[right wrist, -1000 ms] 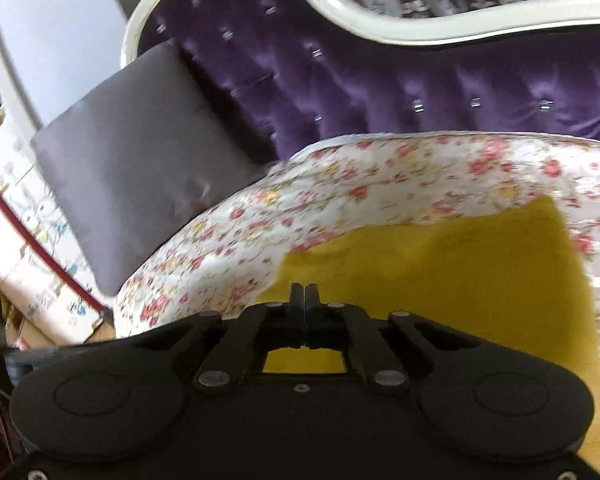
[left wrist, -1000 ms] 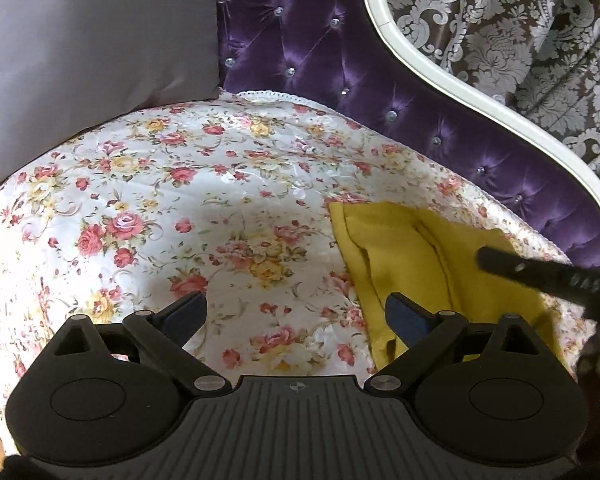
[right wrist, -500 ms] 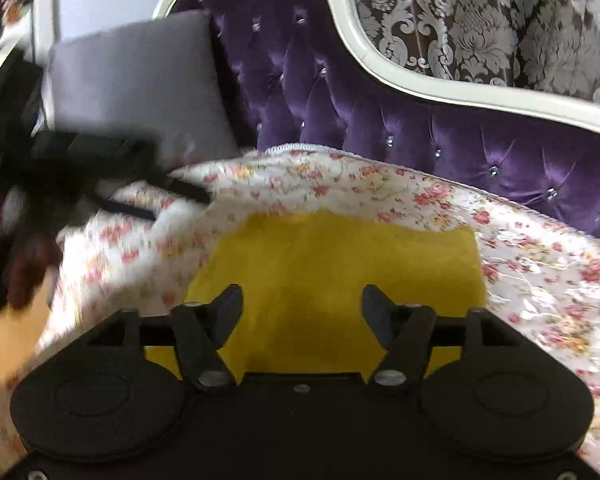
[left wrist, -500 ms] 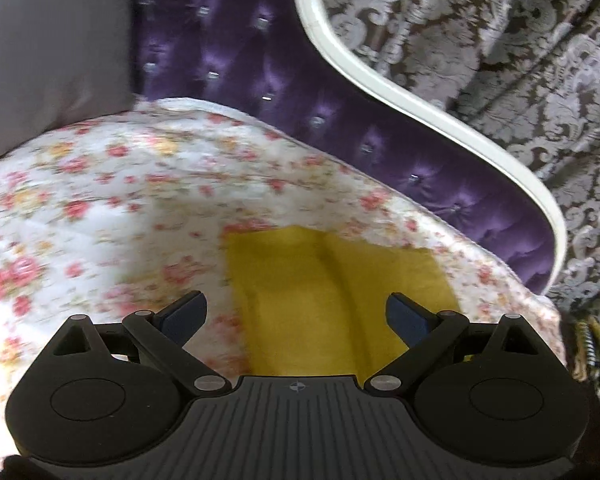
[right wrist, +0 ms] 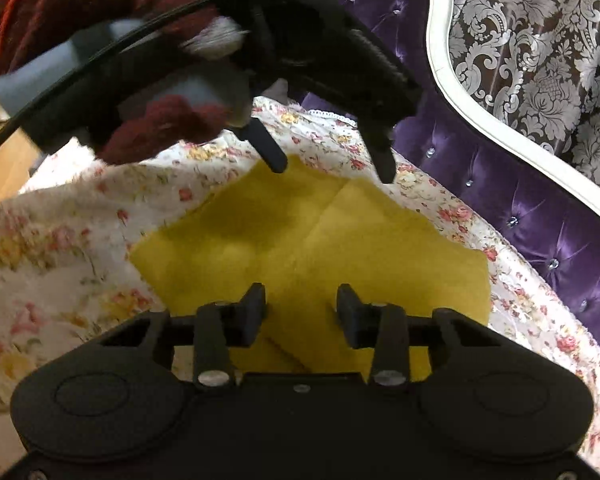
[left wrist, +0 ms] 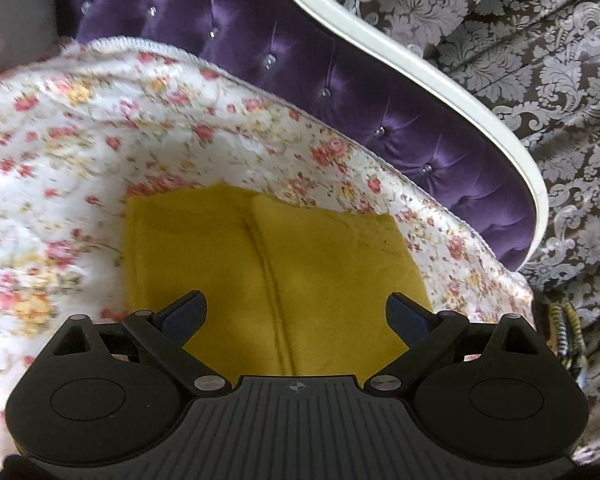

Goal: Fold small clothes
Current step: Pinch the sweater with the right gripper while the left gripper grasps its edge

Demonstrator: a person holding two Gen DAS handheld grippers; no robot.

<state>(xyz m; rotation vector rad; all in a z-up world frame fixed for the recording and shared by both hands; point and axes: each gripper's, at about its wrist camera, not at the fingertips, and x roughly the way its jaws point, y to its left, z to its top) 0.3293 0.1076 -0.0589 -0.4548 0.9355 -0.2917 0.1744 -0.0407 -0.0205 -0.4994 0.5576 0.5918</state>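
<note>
A yellow cloth (left wrist: pixel 268 264) lies folded flat on the floral sofa cover (left wrist: pixel 100 136), with a fold line down its middle. My left gripper (left wrist: pixel 296 310) is open and empty, its fingers spread just above the cloth's near edge. In the right wrist view the same yellow cloth (right wrist: pixel 340 240) lies ahead. My right gripper (right wrist: pixel 302 304) is open and empty over the cloth's near part. The left gripper (right wrist: pixel 332 168) shows there too, held in a hand with a dark red sleeve, its fingers over the cloth's far edge.
The purple tufted sofa back (left wrist: pixel 340 92) with a white frame (left wrist: pixel 440 76) curves behind the cover. A patterned brown curtain (left wrist: pixel 540 60) hangs beyond it. A grey cushion (left wrist: pixel 8 12) sits at the far left. The sofa cover's edge (right wrist: pixel 560 360) drops off to the right.
My left gripper has swung right, over the yellow cloth. My right gripper has opened, let the cloth go and pulled back; its jaws have since narrowed a little.
</note>
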